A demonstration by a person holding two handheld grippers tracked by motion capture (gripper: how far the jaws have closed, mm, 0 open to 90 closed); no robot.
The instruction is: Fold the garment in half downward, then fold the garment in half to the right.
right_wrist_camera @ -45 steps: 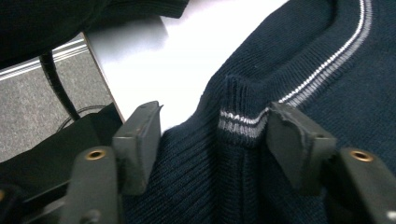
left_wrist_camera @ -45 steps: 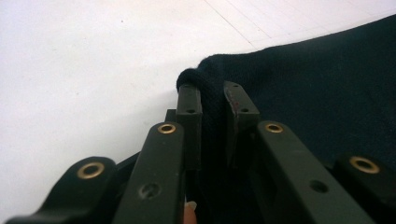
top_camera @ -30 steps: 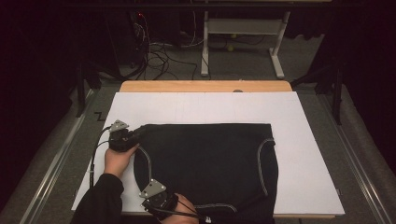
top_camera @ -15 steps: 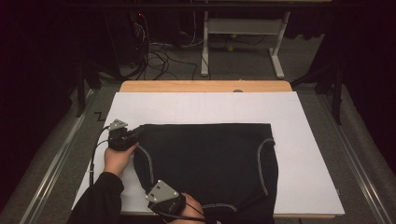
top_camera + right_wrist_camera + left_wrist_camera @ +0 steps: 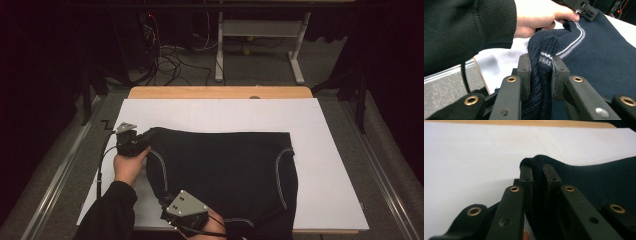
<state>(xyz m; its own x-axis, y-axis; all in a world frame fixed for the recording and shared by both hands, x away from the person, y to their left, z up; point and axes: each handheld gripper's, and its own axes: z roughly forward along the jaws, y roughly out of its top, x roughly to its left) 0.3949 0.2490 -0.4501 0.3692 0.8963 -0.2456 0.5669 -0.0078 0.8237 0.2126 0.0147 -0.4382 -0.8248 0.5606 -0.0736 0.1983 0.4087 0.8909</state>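
Note:
A dark navy knitted garment with pale stripes lies spread on the white sheet. My left gripper is shut on its far left corner, and the left gripper view shows the dark fabric pinched between the two black pads and lifted off the sheet. My right gripper is shut on the near left corner at the table's front edge. In the right gripper view the ribbed hem with a white band is bunched between the pads. The person's left hand shows beyond it.
The white sheet covers a wooden table. Bare white room lies beyond and right of the garment. Behind the table are floor cables and a metal desk frame. Metal rails run along both sides.
The right gripper has moved rightward along the front edge and risen a little, lifting the hem. The left gripper has lifted its corner slightly, so the garment's left edge curves upward.

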